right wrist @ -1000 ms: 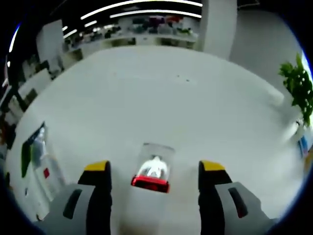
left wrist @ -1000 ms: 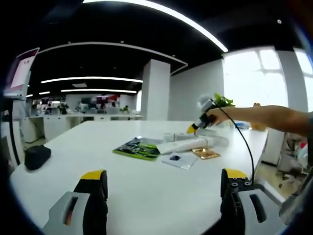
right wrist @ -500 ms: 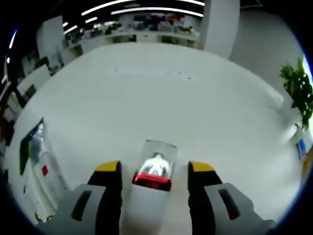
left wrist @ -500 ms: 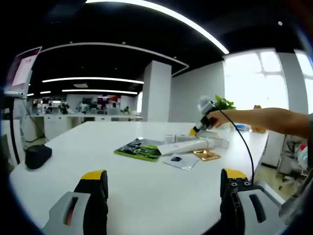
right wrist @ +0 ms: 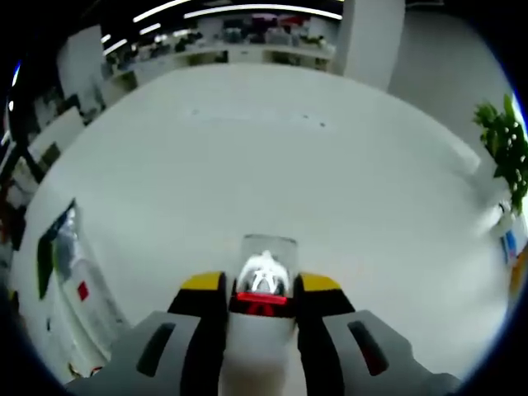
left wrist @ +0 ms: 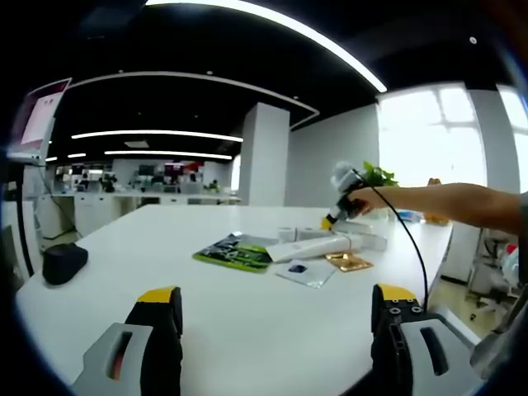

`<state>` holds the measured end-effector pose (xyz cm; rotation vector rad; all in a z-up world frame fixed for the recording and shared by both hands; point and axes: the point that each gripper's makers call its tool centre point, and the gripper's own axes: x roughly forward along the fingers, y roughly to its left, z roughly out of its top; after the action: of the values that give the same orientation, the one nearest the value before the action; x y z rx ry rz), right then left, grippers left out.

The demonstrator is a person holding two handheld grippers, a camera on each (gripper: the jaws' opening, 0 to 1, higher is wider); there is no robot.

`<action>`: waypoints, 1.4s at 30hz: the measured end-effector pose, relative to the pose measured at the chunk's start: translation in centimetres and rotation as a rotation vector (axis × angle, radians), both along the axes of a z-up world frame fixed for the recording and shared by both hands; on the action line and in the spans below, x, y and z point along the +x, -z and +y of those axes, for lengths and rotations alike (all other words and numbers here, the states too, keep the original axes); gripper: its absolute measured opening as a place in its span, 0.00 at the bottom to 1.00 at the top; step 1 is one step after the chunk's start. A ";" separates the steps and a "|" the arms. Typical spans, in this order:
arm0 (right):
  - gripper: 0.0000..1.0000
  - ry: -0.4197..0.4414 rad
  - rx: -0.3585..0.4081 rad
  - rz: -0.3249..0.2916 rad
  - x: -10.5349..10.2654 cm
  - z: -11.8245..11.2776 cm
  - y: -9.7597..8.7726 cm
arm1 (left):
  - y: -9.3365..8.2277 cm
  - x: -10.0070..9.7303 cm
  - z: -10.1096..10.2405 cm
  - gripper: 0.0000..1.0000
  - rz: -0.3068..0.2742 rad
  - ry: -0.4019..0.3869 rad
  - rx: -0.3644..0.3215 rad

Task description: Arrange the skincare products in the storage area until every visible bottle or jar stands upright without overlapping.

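Our right claw [right wrist: 261,285] is clamped on a white bottle [right wrist: 262,309] with a red band and a clear cap; its yellow-tipped jaws press against both sides just below the cap, and the bottle points forward between them over the white counter [right wrist: 272,157]. Ahead of this claw the counter is bare. Off to its left, near the counter's edge, lie a green packet [right wrist: 43,252] and a clear sachet with a red mark [right wrist: 81,290], well apart from the bottle.

Our left claw [left wrist: 276,299] has its jaws wide apart with nothing between them, low over the near part of the counter [left wrist: 247,330]. Ahead of it lie the green packet [left wrist: 233,251], a white tube on its side [left wrist: 308,247] just beyond, a clear sachet [left wrist: 304,271] and a gold packet [left wrist: 347,260] to the right. Small white jars [left wrist: 290,233] stand behind the tube. Far ahead to the right, a person's hand [left wrist: 367,199] holds the right claw [left wrist: 332,219] above these things. A dark object [left wrist: 61,263] sits on the counter, well to the left.
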<state>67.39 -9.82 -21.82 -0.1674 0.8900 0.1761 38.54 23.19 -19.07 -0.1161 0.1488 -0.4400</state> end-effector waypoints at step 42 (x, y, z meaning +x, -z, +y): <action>0.28 0.019 0.095 -0.302 -1.1 0.4 -10.8 | 0.1 0.0 -0.4 0.98 -0.006 0.004 0.010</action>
<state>66.30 -9.38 -11.03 -0.0939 0.5810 0.1700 38.56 22.75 -19.13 -0.1047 0.1454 -0.4436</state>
